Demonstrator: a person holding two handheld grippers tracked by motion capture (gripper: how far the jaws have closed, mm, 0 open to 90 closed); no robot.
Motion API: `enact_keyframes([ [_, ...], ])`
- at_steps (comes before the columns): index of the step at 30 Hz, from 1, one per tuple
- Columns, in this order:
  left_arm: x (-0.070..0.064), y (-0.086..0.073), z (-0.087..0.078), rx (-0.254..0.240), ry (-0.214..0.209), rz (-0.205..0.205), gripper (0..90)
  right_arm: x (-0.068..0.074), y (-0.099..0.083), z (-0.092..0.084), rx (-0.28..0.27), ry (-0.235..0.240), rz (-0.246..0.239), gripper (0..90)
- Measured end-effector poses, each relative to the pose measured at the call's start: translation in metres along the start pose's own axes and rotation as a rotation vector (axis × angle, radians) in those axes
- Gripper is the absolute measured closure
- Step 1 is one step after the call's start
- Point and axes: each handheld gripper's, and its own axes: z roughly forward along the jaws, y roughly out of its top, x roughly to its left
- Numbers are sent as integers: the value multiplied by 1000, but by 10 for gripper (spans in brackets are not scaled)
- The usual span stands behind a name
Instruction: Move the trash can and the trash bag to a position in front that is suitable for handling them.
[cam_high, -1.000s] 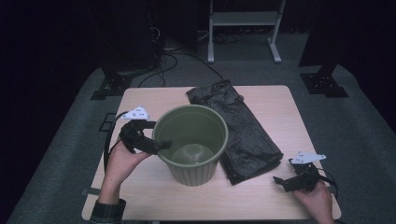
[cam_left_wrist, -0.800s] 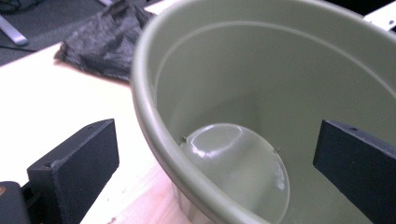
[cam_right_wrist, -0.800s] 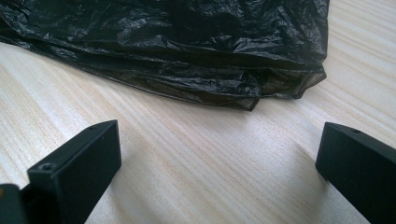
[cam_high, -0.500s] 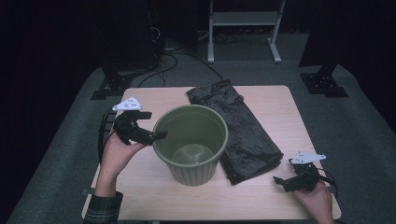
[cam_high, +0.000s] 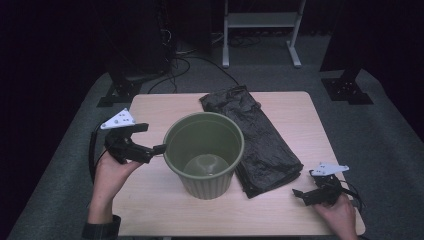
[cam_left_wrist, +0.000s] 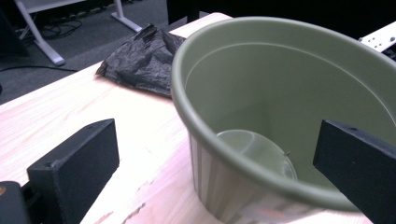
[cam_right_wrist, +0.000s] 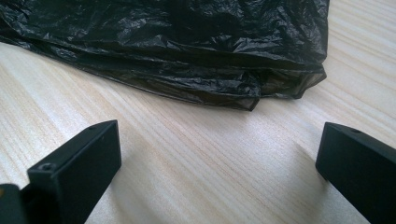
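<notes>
Your left gripper sits at the left side of the counter, pointing toward the green bin. Its jaws are spread wide; in the left gripper view they straddle the near rim of the bin, one jaw outside the wall over the bare wood and the other on the inner side. Whether either jaw touches the rim cannot be told. The bin stands upright near the middle of the counter, its long axis vertical and its open mouth facing up, with a pale round base visible inside. Just to its right lies a folded black plastic bag, its long axis running from the far middle of the counter toward the near right, its left edge tucked against the bin. Your right gripper rests low at the near right corner of the counter, pointing left toward the near end of the bag. Its jaws are also spread wide and hold nothing; in the right gripper view they frame bare wood, with the crumpled edge of the bag near but apart from them.
</notes>
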Motion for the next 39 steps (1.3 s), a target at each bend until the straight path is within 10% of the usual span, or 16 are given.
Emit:
enact_keyframes([
  [14,-9,-40,-11,7,28,5,0,0,0,0,0,-4,4,0],
  [39,-12,-117,28,51,60,25,0,0,1,1,0,4,-4,0],
])
